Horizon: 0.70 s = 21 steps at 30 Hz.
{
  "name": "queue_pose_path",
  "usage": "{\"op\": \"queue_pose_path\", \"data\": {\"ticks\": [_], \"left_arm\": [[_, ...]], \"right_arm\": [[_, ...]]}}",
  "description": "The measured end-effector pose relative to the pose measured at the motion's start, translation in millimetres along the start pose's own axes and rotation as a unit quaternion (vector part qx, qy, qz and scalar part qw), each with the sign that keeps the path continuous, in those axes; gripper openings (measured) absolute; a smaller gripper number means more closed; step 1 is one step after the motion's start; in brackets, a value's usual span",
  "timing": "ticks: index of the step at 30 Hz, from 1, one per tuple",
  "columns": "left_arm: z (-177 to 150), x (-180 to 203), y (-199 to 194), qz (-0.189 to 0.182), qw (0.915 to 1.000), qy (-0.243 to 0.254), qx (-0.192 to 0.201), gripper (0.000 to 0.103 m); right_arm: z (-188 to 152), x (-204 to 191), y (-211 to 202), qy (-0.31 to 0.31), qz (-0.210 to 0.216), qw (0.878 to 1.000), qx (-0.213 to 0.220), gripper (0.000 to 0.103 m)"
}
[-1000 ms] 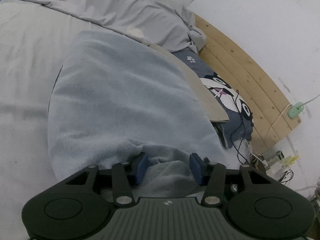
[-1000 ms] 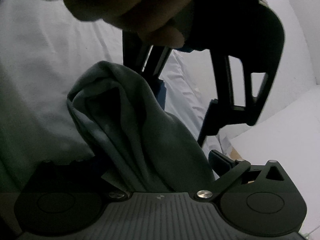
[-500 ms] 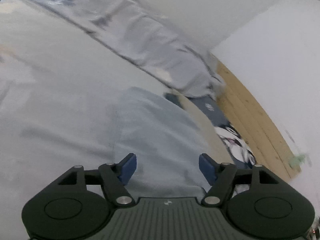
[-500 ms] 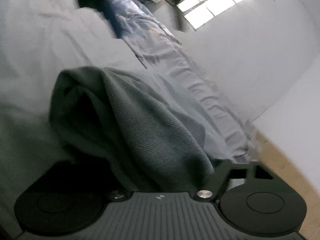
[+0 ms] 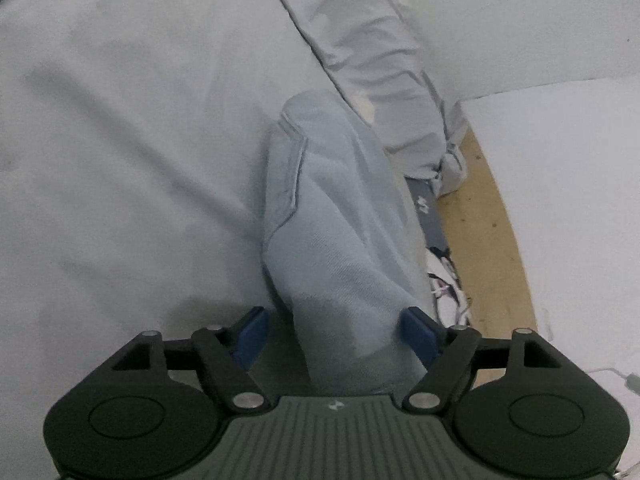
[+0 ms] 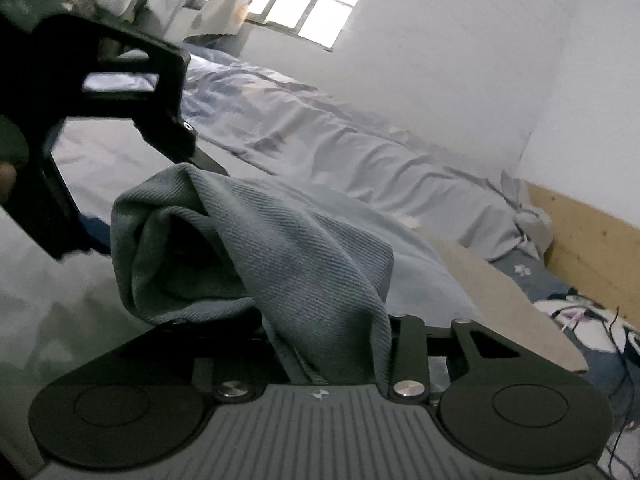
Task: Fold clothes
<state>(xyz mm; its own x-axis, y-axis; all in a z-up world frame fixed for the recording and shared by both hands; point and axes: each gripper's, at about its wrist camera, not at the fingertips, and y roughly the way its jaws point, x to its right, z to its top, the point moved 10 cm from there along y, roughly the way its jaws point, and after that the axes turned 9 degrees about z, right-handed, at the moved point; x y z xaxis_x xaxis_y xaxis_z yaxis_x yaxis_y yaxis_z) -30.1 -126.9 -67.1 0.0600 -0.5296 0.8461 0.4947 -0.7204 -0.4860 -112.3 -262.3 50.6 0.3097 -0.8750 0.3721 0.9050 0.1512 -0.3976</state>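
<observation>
Left gripper had its blue pads spread wide, with the light blue garment running up between them, so it looked let go rather than pinching anything. The cloth lay in a long bunched strip on the pale bed sheet, its far end up near the rumpled grey duvet and its right side running along by the wooden bed frame.

Right gripper was a different story. In its own view a thick wad of that same blue fabric came straight out of the jaws and flopped over to the left. The fingertips were buried under it, but the linkage sat drawn in, so I'd say it was clamped on the garment.

Progress-wise, honestly hard to call. The piece looked gathered lengthwise and partly doubled over, but nowhere near a neat flat stack, with one end lifted off the bed. My guess was somewhere mid-fold, with flattening and squaring up left to do. A patterned dark pillow sat off by the frame, not part of it.
</observation>
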Motion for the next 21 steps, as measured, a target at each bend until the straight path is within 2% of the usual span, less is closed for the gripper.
{"op": "queue_pose_path", "data": {"ticks": [2,5,6,7,8,9,11,12,17,21], "left_arm": [[-1,3,10,-0.016,0.9997,-0.014,-0.010,0.075],[-8,13,23,-0.005,0.9998,0.003,-0.021,0.073],[-8,15,24,0.003,0.9997,0.016,-0.019,0.066],[-7,17,23,0.007,0.9996,0.021,-0.016,0.058],[-4,18,21,0.005,0.9997,0.021,-0.014,0.054],[0,20,19,0.001,0.9997,0.019,-0.014,0.048],[3,25,15,0.003,0.9996,0.022,-0.017,0.044],[5,28,14,0.001,0.9996,0.023,-0.017,0.042],[6,40,10,-0.007,0.9993,0.029,-0.022,0.040],[5,40,8,-0.003,0.9991,0.034,-0.025,0.040]], "right_arm": [[-8,-6,-7,0.005,0.004,1.000,-0.001,0.039],[-12,-5,1,-0.010,0.004,1.000,-0.005,0.041],[-12,-6,5,-0.018,0.001,1.000,-0.007,0.041],[-13,-6,5,-0.029,-0.009,1.000,-0.010,0.048],[-13,-5,5,-0.044,-0.022,0.999,-0.011,0.061],[-12,-4,5,-0.060,-0.035,0.998,-0.012,0.068],[-12,-6,4,-0.092,-0.050,0.994,-0.013,0.088],[-13,-10,3,-0.108,-0.051,0.993,-0.014,0.091],[-19,-26,6,-0.174,-0.062,0.982,-0.024,0.095],[-14,-18,21,-0.196,-0.082,0.977,-0.026,0.094]]}}
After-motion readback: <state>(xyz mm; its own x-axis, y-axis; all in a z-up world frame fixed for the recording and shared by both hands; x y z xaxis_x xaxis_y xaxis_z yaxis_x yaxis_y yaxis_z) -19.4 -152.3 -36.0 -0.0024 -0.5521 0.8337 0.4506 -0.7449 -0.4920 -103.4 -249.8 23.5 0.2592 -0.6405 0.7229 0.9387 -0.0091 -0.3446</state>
